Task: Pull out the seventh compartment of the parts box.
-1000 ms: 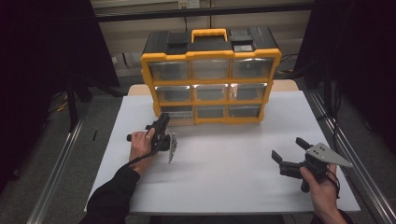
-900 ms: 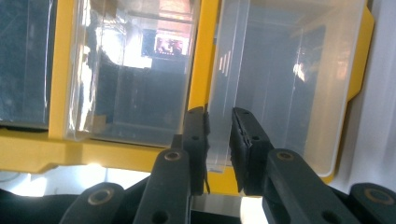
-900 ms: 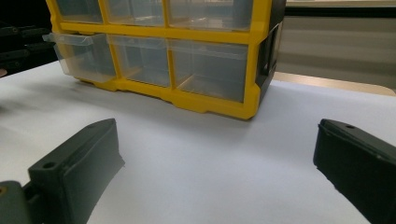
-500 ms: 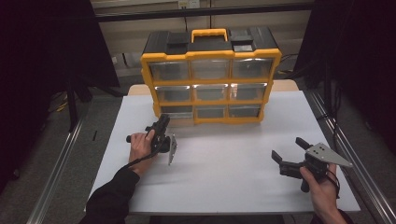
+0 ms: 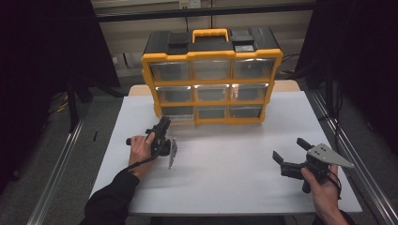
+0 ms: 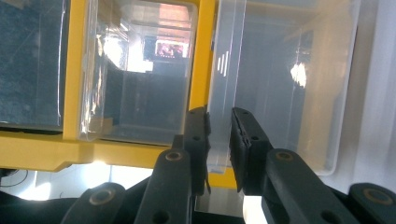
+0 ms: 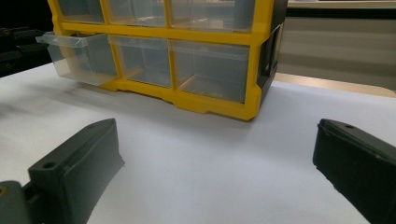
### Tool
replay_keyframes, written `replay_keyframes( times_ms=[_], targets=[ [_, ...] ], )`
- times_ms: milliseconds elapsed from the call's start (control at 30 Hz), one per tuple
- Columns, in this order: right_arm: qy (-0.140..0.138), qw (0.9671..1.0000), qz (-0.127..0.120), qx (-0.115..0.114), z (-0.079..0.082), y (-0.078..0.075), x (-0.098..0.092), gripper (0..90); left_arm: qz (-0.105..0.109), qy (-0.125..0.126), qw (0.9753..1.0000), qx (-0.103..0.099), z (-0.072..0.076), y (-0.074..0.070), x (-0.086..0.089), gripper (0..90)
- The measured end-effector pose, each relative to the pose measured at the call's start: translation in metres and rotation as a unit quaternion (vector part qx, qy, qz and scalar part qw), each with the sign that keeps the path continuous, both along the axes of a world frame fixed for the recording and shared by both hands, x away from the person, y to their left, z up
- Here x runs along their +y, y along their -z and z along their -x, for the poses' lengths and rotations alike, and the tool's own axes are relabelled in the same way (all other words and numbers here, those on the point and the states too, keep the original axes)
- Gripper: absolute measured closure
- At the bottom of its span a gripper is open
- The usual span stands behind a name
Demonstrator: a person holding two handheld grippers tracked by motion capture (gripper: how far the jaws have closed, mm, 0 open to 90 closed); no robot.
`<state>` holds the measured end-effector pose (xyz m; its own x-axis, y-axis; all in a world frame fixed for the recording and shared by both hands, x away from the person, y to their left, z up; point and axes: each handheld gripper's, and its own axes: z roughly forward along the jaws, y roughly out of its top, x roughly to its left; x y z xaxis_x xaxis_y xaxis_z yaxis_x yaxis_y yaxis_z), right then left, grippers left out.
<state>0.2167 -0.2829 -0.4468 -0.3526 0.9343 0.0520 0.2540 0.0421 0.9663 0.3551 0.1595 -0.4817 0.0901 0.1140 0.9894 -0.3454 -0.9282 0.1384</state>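
Note:
A yellow organizer (image 5: 212,84) with clear drawers stands at the back of the white table. Its bottom-left drawer (image 5: 177,113) (image 7: 79,53) is pulled out a little. My left gripper (image 5: 164,124) reaches to that drawer's front. In the left gripper view, the left gripper (image 6: 219,119) is shut on the drawer's clear front lip (image 6: 226,65), one jaw on each side. My right gripper (image 5: 288,150) is held low at the front right, well away from the organizer. The right gripper (image 7: 217,140) stands wide open, with nothing but bare table between its jaws.
The white table (image 5: 225,164) spreads out in front of the organizer between the two hands. A black lid with a yellow carry handle (image 5: 210,35) tops the organizer. Metal rails (image 5: 56,178) run along both table sides, with dark floor beyond.

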Motion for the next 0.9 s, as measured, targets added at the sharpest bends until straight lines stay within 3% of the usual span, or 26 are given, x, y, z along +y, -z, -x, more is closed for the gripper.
replay_keyframes(
  times_ms=[33, 67, 133, 200, 233, 333, 433, 633, 700, 767, 800, 833, 900],
  targets=[
    [0.000, 1.0000, 0.000, 0.000, 0.000, 0.000, 0.000, 0.4, 0.000, 0.002, 1.0000, 0.000, 0.000, 0.000, 0.000, 77.8],
    [0.001, 1.0000, -0.001, 0.001, 0.000, 0.000, 0.000, 0.4, -0.021, -0.012, 0.9997, -0.001, 0.003, -0.003, 0.000, 77.7],
    [0.001, 1.0000, -0.001, 0.001, 0.000, 0.000, 0.000, 0.4, -0.003, -0.001, 1.0000, -0.003, 0.003, -0.001, 0.001, 77.8],
    [0.001, 1.0000, -0.002, 0.001, 0.000, 0.000, 0.000, 0.4, -0.015, -0.010, 0.9998, 0.009, 0.006, -0.002, 0.002, 77.8],
    [0.000, 1.0000, 0.000, 0.000, 0.000, 0.000, 0.000, 0.4, -0.013, 0.000, 0.9999, 0.005, 0.006, -0.001, 0.001, 77.8],
    [-0.001, 1.0000, 0.003, -0.002, 0.000, 0.000, 0.000, 0.4, -0.023, -0.009, 0.9996, 0.010, 0.008, -0.001, 0.002, 78.1],
    [-0.002, 1.0000, 0.003, -0.002, 0.000, 0.000, 0.000, 0.4, -0.030, -0.005, 0.9995, 0.002, 0.008, -0.003, 0.002, 78.1],
    [-0.002, 1.0000, 0.002, -0.002, 0.000, 0.000, 0.000, 0.4, -0.018, -0.005, 0.9998, 0.010, 0.012, -0.002, 0.003, 78.1],
    [-0.002, 1.0000, 0.002, -0.002, 0.000, 0.000, 0.000, 0.4, -0.028, -0.003, 0.9996, 0.008, 0.014, -0.004, 0.004, 78.1],
    [-0.002, 1.0000, 0.002, -0.002, 0.000, 0.000, 0.000, 0.4, -0.019, 0.006, 0.9997, 0.017, 0.015, -0.002, 0.004, 78.1],
    [-0.002, 1.0000, 0.002, -0.002, 0.000, 0.000, 0.000, 0.4, -0.034, -0.002, 0.9994, 0.008, 0.017, -0.004, 0.005, 78.1],
    [-0.002, 1.0000, 0.003, -0.003, 0.000, 0.000, 0.000, 0.4, -0.025, 0.000, 0.9997, 0.009, 0.018, -0.004, 0.005, 78.1],
    [-0.003, 1.0000, 0.003, -0.003, 0.000, 0.000, 0.001, 0.4, -0.028, 0.003, 0.9996, 0.008, 0.018, -0.004, 0.005, 78.1]
  ],
)
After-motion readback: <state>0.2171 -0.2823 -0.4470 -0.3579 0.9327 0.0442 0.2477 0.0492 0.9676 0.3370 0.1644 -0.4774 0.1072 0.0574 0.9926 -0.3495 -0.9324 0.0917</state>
